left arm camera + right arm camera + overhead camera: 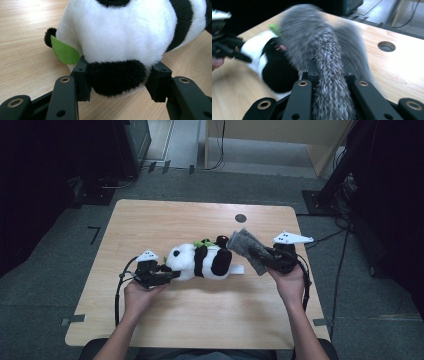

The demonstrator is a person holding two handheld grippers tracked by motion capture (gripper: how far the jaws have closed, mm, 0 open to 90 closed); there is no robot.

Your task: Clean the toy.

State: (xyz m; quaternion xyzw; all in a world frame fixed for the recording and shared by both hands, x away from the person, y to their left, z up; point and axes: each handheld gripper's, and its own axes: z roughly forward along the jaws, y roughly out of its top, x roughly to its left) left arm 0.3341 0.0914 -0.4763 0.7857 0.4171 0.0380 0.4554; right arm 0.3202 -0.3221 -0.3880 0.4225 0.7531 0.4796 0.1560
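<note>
on table, unlabelled panda

I see the black-and-white plush panda toy has soft, matt pile, with a flat green felt leaf at its nine o'clock. The grey fuzzy knitted cloth looks rough. The pale wooden table is smooth and matt. The black plastic left gripper looks slightly glossy.
</note>
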